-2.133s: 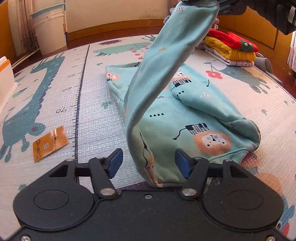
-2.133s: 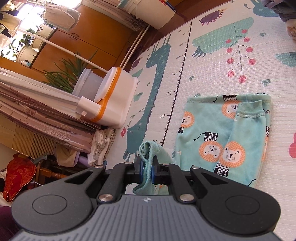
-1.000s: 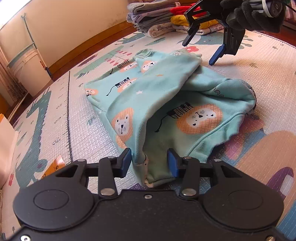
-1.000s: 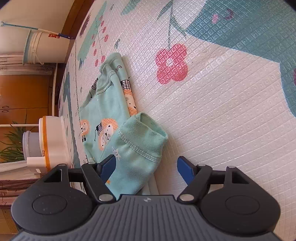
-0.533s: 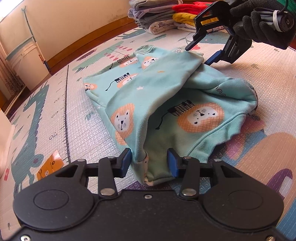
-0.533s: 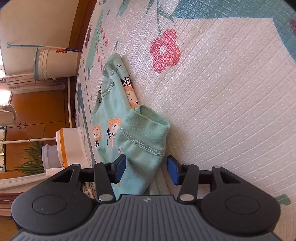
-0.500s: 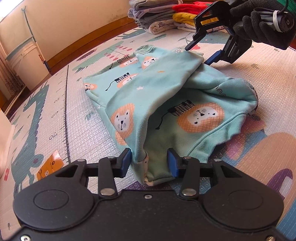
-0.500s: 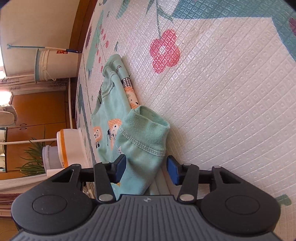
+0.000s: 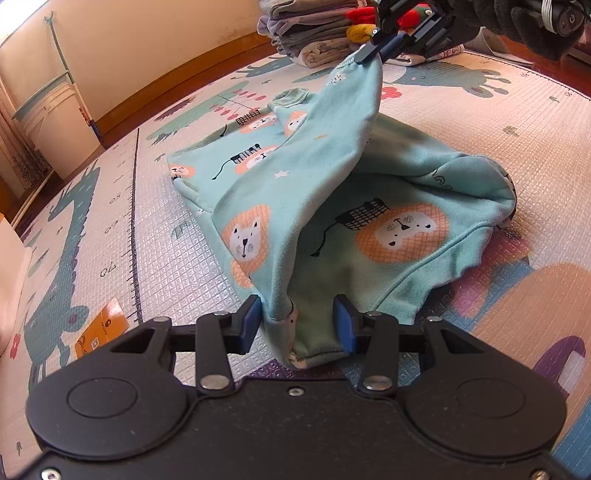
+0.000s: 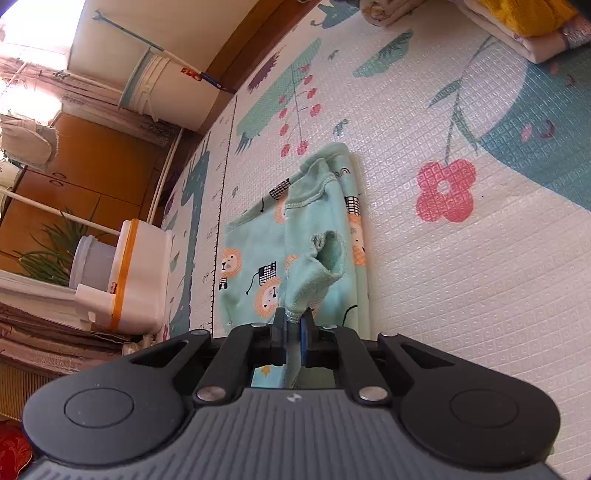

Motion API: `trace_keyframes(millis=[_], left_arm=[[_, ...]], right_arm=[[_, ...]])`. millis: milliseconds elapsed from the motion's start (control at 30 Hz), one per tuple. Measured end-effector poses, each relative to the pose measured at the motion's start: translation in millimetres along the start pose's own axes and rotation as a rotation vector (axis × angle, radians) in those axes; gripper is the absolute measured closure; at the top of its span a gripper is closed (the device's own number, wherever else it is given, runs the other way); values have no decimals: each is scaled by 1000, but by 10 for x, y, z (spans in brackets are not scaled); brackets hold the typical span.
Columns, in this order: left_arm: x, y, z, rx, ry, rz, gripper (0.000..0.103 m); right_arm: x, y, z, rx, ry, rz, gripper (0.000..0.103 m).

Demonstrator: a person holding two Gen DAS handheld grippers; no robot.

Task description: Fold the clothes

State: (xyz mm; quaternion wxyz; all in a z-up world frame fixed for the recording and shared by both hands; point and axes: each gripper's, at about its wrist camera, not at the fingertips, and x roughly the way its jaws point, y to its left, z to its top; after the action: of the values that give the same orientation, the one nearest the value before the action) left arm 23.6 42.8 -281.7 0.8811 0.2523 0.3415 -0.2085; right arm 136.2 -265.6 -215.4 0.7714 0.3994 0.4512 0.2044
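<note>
A: Where is the shirt we are folding?

B: The mint green shirt [image 9: 373,221] with lion faces lies on the play mat [image 9: 517,122] on the floor. Its long way runs from right in front of our left claw [image 9: 295,325] away toward the pile of folded clothes [image 9: 314,33] at the far edge of the mat.

A: Is our left claw holding it?

B: No. Its two blue tips are spread apart. The near end of the shirt sits between them, and the cloth touches the left tip.

A: And our right claw [image 10: 293,334]?

B: It is squeezed tight on the cuff of a sleeve [image 10: 314,273]. From the left camera we see that sleeve lifted up off the shirt. It slants up and away toward the far right, like a little tent. A hand in a dark glove [image 9: 517,22] holds that claw.

A: What else do we see?

B: A white bin with an orange band [image 10: 129,273] at the side of the mat, a white bucket [image 9: 55,122] by the wall, and a small orange card [image 9: 99,328] on the mat to our left.
</note>
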Motion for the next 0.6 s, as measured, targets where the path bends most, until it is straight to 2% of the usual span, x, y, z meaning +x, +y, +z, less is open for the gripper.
trace_keyframes(millis=[100,300,367,500,600], left_arm=[[-15,14,-6,-9,1,1,60],[-49,-18,-22,3,-8,18,76],[-51,-44,-16,26,-14,28,77],[-37,-128,-24,95,-13,50,87],[-18,-209,-36,164,-10,74,89]], right_arm=[[-55,251,94,-78,-11,58,95],[-224,563,192,-193,-27,138,95],[-264,596,211,-210,-29,145,95],[-339,562,205,-225,-29,135,95],[-406,486,178,-209,-32,135,95]])
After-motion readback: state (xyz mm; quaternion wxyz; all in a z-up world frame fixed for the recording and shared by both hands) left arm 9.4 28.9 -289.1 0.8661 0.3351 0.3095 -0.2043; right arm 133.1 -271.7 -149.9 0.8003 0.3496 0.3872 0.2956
